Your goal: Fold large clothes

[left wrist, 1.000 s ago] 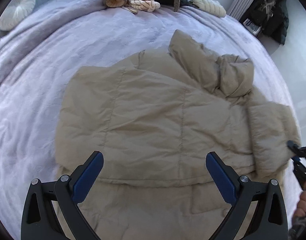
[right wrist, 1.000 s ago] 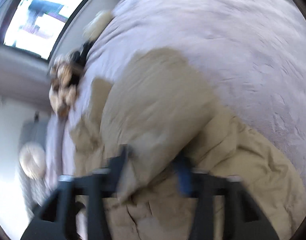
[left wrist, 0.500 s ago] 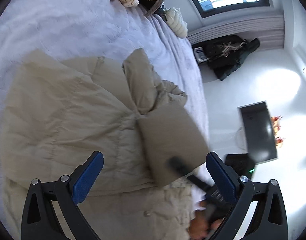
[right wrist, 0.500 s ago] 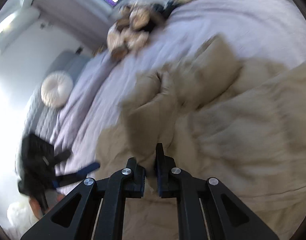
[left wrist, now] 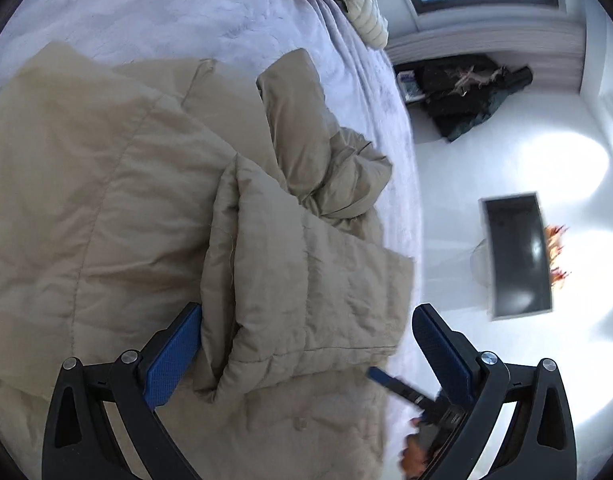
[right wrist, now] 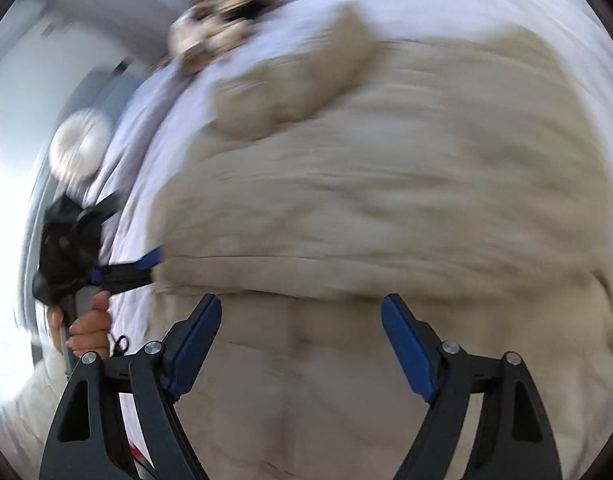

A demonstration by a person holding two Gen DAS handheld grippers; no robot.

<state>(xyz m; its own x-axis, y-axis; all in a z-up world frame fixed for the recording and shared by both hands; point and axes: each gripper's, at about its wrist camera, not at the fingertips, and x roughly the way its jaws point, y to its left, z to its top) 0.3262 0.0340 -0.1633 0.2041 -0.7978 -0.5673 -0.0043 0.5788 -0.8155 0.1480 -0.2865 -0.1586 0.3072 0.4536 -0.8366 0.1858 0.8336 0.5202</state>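
Sprawling across the lilac bed [left wrist: 154, 12], the beige padded coat [left wrist: 90, 208] covers most of the blanket, and every place below is given from that coat. Its sleeve [left wrist: 306, 264] lies folded inward over the body panel, the cuff end flat and the fold edge rounded where it doubles back; a crumpled hood [left wrist: 338, 172] bunches just beyond the sleeve, near the bed's side edge. The left gripper [left wrist: 306, 356] hangs above the near end of the folded sleeve with its jaws spread wide; the sleeve lies between them, but the blue pads do not press on it. The right gripper [right wrist: 302, 352] hovers over the coat's lower panel in a blurred view; its jaws have just been opening and now stand wide apart, with only flat cloth below and nothing gripped. In the right wrist view a hand [right wrist: 90, 328] holds the left gripper's handle at the coat's edge. Open blanket runs along the coat's far side up to a heap of striped clothes [right wrist: 222, 4] and a round white cushion [right wrist: 80, 152]. Off the coat's hood side the bed edge drops to a bright white floor [left wrist: 526, 160], bare apart from a dark bag [left wrist: 466, 96] by the wall and a dark rectangular panel [left wrist: 518, 256].
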